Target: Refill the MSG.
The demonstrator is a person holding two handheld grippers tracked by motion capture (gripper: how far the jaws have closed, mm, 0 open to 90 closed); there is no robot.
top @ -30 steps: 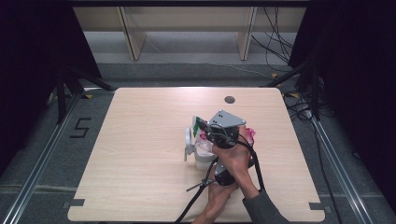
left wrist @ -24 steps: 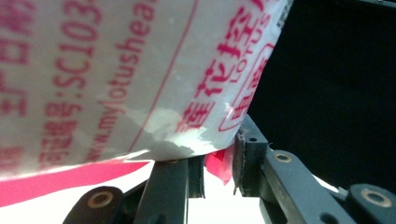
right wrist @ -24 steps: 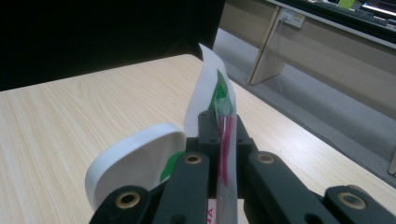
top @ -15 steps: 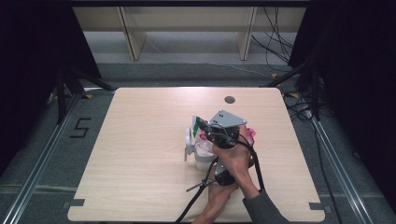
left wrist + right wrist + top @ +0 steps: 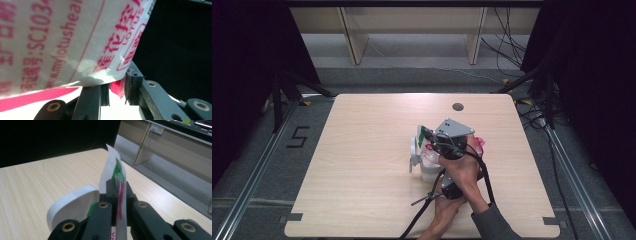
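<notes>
High view shows both hands close together right of the middle of the wooden surface (image 5: 362, 165), working a white-and-red printed packet (image 5: 428, 159). Right claw (image 5: 119, 192) is pinched flat on the packet's thin sealed edge, beside a white round lid (image 5: 72, 206). Left claw (image 5: 117, 86) grips narrowly on the packet's lower corner.

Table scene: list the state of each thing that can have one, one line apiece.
printed bag: held up off the table, edge pinched by both grippers.
right gripper: shut on the bag's thin top edge.
left gripper: jaws closed on the bag's lower red edge.
white container: standing on the table under the bag.
white lid: flipped open, beside the right gripper's jaws.
</notes>
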